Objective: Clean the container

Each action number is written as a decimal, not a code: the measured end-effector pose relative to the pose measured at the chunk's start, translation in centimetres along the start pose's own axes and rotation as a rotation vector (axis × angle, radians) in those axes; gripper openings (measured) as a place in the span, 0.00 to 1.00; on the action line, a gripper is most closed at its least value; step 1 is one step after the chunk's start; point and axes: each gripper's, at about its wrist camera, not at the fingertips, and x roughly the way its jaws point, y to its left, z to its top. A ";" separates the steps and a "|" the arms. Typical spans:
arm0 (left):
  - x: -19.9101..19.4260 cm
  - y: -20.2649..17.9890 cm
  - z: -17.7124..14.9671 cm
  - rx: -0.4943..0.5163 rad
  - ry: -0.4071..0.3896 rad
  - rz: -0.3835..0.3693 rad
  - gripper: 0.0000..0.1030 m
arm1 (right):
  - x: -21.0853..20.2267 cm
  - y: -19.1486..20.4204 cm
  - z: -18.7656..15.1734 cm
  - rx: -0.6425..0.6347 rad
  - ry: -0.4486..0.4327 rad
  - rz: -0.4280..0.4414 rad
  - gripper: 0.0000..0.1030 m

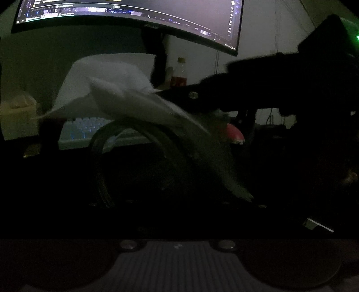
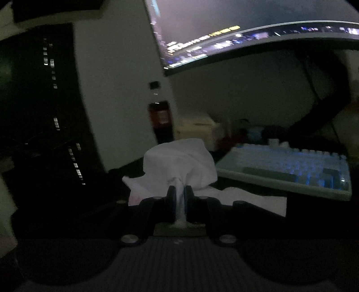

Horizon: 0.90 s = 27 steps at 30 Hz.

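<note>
The scene is very dark. In the left wrist view a round clear container (image 1: 134,157) fills the middle, its curved rim close to the camera; my left gripper's fingers are lost in the dark around it. My right gripper (image 1: 170,95) reaches in from the right, shut on a white tissue (image 1: 125,96) that drapes over the container's rim. In the right wrist view the right gripper (image 2: 179,195) is shut on the same tissue (image 2: 179,161), which bunches up ahead of the two black fingers.
A curved monitor (image 1: 134,18) hangs above the desk. A backlit keyboard (image 2: 291,166) lies at right, a dark drink bottle (image 2: 160,119) stands by the wall, and white paper (image 2: 246,197) lies on the desk. A dark cabinet (image 2: 40,112) stands left.
</note>
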 end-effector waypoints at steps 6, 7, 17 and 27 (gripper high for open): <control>-0.2 1.2 0.0 -0.052 -0.013 0.015 0.41 | -0.1 -3.5 0.7 0.061 0.006 -0.161 0.10; -0.2 1.3 0.0 -0.057 -0.015 0.018 0.40 | -0.1 -3.7 0.7 0.067 0.004 -0.164 0.09; -0.7 1.9 0.0 -0.091 -0.013 0.018 0.40 | 0.3 -0.3 0.2 -0.025 -0.008 -0.061 0.09; -0.7 2.0 0.0 -0.095 -0.013 0.026 0.41 | 0.7 0.5 0.1 -0.042 -0.020 -0.069 0.09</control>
